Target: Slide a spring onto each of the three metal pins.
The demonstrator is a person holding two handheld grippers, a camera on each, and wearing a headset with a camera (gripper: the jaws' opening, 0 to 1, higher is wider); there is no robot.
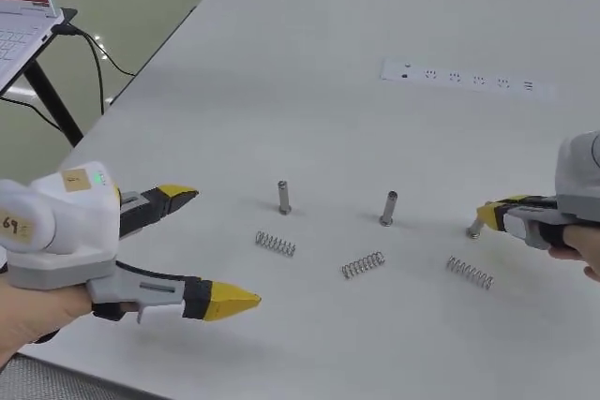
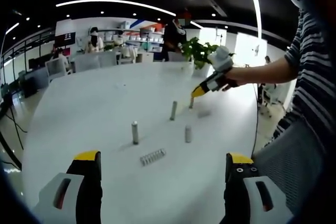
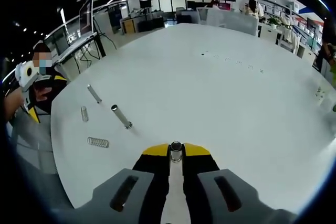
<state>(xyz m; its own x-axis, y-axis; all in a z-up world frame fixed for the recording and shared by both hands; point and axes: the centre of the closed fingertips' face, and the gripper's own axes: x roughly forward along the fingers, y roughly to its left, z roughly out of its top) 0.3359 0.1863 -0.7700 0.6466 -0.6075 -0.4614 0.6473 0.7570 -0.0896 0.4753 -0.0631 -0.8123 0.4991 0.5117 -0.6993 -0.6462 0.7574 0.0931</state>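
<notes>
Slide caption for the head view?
Right claw shut on one pin, left claw open, three springs loose beside two standing pins.

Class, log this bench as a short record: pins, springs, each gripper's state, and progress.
pins: left pin and middle pin upright on table; third pin in right gripper
springs: left spring, middle spring, right spring, all lying flat
left gripper: open, empty
right gripper: shut on third pin
progress: no spring on any pin

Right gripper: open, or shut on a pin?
Shut on the pin: the right gripper has its yellow tips closed around the pin's head, with no gap showing.
</notes>
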